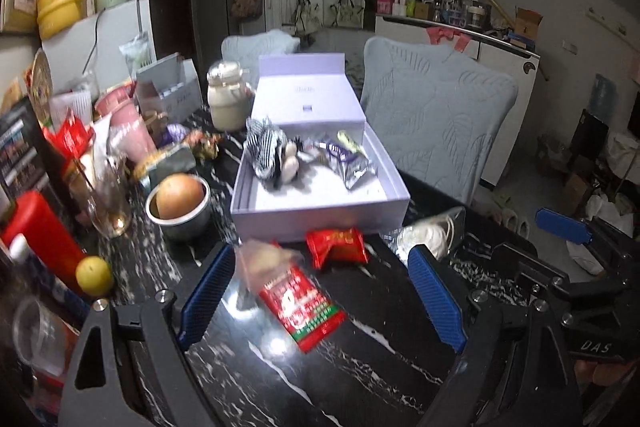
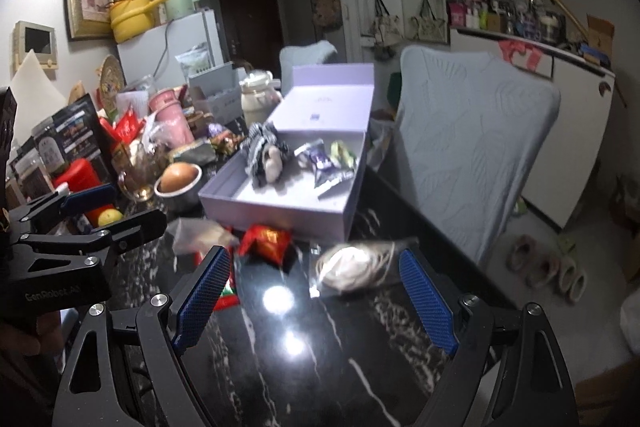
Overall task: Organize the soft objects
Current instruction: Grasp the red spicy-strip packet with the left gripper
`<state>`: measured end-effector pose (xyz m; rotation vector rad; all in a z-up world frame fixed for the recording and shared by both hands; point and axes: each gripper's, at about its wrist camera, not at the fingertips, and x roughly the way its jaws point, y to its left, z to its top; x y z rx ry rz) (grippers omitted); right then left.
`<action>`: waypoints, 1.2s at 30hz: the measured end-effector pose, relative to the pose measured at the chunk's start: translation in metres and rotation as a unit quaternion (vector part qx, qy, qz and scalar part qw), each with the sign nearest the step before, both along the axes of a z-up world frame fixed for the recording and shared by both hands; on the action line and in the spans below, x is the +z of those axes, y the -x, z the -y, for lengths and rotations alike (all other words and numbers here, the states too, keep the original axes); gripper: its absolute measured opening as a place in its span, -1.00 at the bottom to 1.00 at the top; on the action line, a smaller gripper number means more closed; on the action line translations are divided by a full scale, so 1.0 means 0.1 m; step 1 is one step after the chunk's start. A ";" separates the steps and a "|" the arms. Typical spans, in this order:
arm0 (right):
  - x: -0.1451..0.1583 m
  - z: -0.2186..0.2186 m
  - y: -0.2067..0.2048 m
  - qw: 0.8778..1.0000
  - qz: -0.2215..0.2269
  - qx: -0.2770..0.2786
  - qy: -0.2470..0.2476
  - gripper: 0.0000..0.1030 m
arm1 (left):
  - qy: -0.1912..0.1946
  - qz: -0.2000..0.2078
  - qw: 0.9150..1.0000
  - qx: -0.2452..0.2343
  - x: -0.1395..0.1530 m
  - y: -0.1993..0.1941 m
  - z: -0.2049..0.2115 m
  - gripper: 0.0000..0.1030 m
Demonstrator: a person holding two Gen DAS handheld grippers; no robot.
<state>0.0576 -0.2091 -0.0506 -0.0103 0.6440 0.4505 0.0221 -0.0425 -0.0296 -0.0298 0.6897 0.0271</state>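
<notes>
the left gripper [image 1: 320, 291] has its jaws wide apart, and a red sauce packet [image 1: 300, 303] lies between them on the dark marbled surface [image 1: 360, 367], its long axis slanting from far-left to near-right. the right gripper [image 2: 316, 301] is likewise spread, a bagged white mask [image 2: 352, 265] just beyond its tips. farther off, a red snack pack [image 1: 337, 245] lies beside the open lilac box [image 1: 320, 215], which holds a striped cloth [image 1: 264, 147].
</notes>
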 end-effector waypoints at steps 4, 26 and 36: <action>-0.15 0.00 0.00 1.000 -0.014 -0.007 0.007 0.70 | 0.006 -0.016 1.000 0.003 -0.19 -0.02 0.00 0.73; -0.82 -0.10 -0.36 0.995 -0.093 -0.012 0.028 0.70 | 0.042 -0.146 0.986 0.067 -1.17 -0.62 -0.30 0.73; -0.88 -0.07 -0.54 0.994 -0.105 -0.011 0.018 0.70 | 0.018 -0.161 0.984 0.074 -1.36 -0.78 -0.25 0.59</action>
